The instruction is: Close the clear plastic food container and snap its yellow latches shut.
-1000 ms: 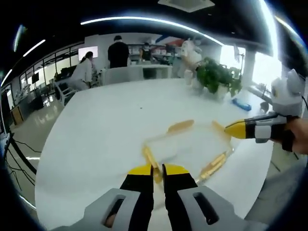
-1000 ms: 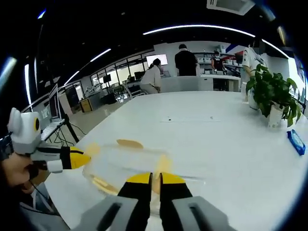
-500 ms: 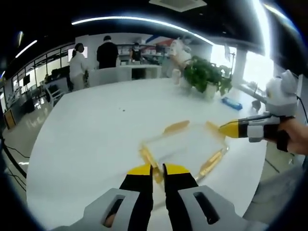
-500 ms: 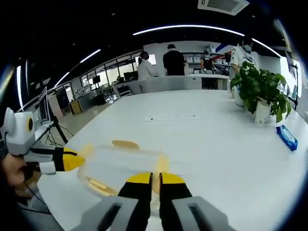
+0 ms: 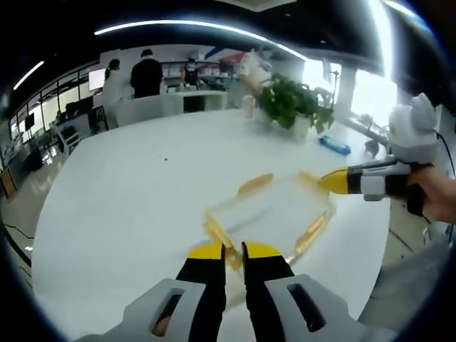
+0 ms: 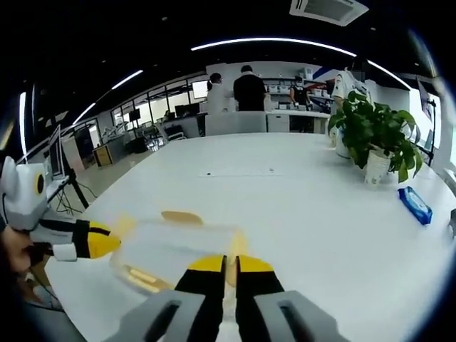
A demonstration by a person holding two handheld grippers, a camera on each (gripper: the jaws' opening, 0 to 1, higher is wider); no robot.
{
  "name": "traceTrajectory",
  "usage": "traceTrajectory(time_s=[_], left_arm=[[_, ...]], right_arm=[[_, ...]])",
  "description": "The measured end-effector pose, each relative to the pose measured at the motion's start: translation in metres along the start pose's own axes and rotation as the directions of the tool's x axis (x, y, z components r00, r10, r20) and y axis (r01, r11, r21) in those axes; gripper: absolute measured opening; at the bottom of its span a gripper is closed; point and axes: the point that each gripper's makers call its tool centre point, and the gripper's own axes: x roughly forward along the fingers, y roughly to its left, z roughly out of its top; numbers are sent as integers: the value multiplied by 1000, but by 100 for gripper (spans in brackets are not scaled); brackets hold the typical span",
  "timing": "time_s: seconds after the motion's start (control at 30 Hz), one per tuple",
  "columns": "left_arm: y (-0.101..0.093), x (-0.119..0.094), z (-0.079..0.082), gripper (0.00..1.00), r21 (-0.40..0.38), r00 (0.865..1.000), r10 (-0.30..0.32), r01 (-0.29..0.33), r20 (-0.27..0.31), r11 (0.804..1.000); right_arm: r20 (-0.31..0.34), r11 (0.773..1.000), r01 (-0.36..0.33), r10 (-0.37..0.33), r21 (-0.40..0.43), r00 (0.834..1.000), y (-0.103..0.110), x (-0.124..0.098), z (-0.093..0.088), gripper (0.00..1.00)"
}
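Tongs status: my left tongs (image 5: 235,251) are clenched on one yellow latch (image 5: 216,231) of the clear plastic food container (image 5: 274,210); my right tongs (image 6: 231,262) are clenched on the yellow latch (image 6: 239,246) at the opposite end. Container sits lid-on upon the white desk (image 6: 299,192), near its edge, between my two tongs. Side latches (image 5: 254,184) stick outward. Potted green plant (image 6: 374,135) and blue packet (image 6: 415,205) stand well apart from it on the desk.

An open office with a big white table (image 6: 299,206), a potted plant (image 6: 374,139), ceiling light strips (image 6: 285,43) and people at a far counter (image 6: 242,121).
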Motion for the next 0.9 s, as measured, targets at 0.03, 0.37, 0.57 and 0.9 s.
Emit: traceTrajectory(time_s=[0.03,0.37,0.57,0.9], left_arm=[[0,0,0,5,0,1000,0,0,-1,1000],[-3,7,-5,5,14,1000,-17,17,-17,1000],[-2,9,-11,5,6,999,-14,15,-29,1000],[1,12,-12,5,-3,999,-19,19,-32,1000]], right_arm=[[-3,1000,1,-1,0,1000,-1,0,-2,0],[-14,1000,20,-20,9,1000,-11,4,-10,0],[-11,1000,15,-15,-11,1000,-10,6,-9,0],[-7,1000,13,-13,3,1000,-12,8,-8,0]])
